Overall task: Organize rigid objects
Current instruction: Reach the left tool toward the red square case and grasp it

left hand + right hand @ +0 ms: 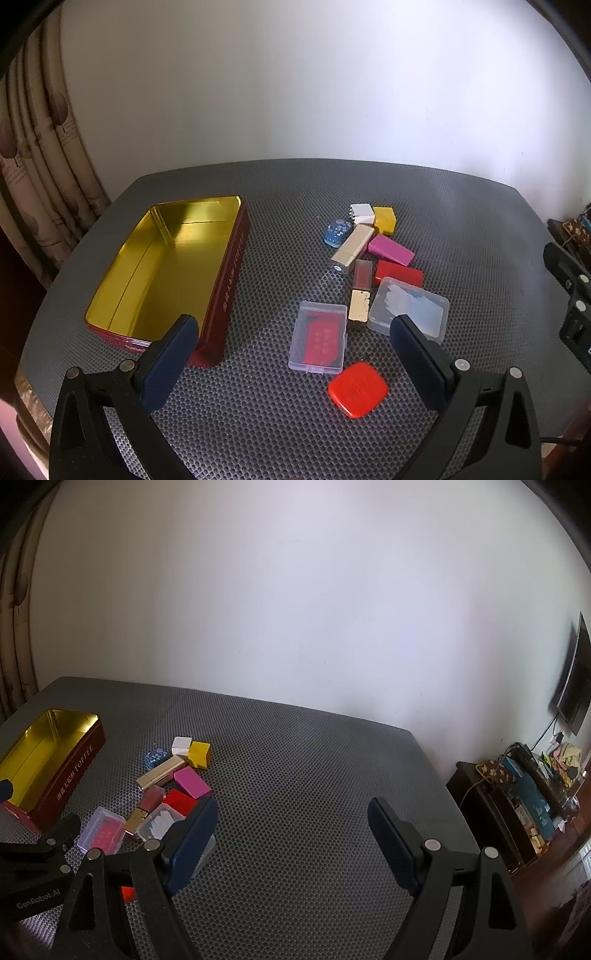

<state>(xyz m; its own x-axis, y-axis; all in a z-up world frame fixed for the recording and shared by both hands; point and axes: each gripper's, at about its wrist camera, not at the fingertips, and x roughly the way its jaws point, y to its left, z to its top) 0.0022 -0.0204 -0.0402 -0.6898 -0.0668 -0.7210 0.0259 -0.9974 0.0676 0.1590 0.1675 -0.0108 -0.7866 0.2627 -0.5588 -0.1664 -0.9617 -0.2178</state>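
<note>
Left gripper (295, 332), jaws spread wide and holding nothing, hovers above the grey mat (461, 229). Open red tin (166, 266) lies ahead-left; the cluster of small boxes (373, 266) ahead-right. Right gripper (291, 812), likewise wide and unloaded, has the cluster to its left.

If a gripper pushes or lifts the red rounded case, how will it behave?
The red rounded case lies flat and low, so it would probably slide, not tip. Its glossy shell looks stiff and perhaps slippery. Being thin, it leaves little edge to grip.
</note>
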